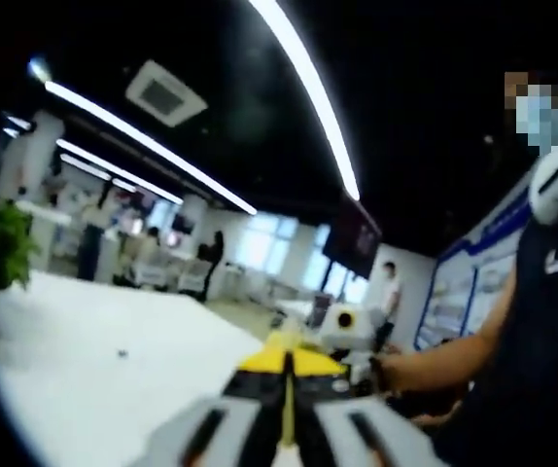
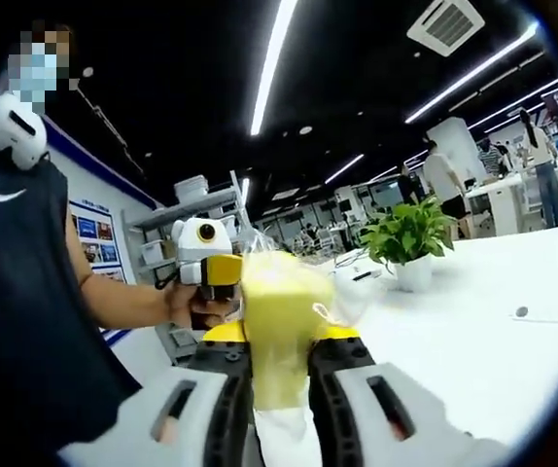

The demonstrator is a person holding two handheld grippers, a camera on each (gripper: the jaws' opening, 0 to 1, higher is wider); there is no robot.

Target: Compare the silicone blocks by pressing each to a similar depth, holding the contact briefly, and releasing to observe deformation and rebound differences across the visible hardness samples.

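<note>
In the right gripper view my right gripper [image 2: 279, 339] is shut on a pale yellow silicone block [image 2: 277, 292] in clear plastic wrap, which stands up between the jaws. Beyond it a hand holds my left gripper [image 2: 207, 265], white and yellow, up in the air. In the left gripper view my left gripper [image 1: 285, 362] has its yellow-tipped jaws pressed together with nothing between them, raised over the white table [image 1: 94, 379]. To its right, the right gripper [image 1: 342, 326] shows in the person's hand [image 1: 396, 370].
A person in a dark sleeveless top [image 2: 26, 321] stands close on the left. A potted plant [image 2: 410, 238] in a white pot stands on the white table [image 2: 493, 360], with a small dark object [image 2: 520, 311] further right. Desks, shelves and other people fill the office behind.
</note>
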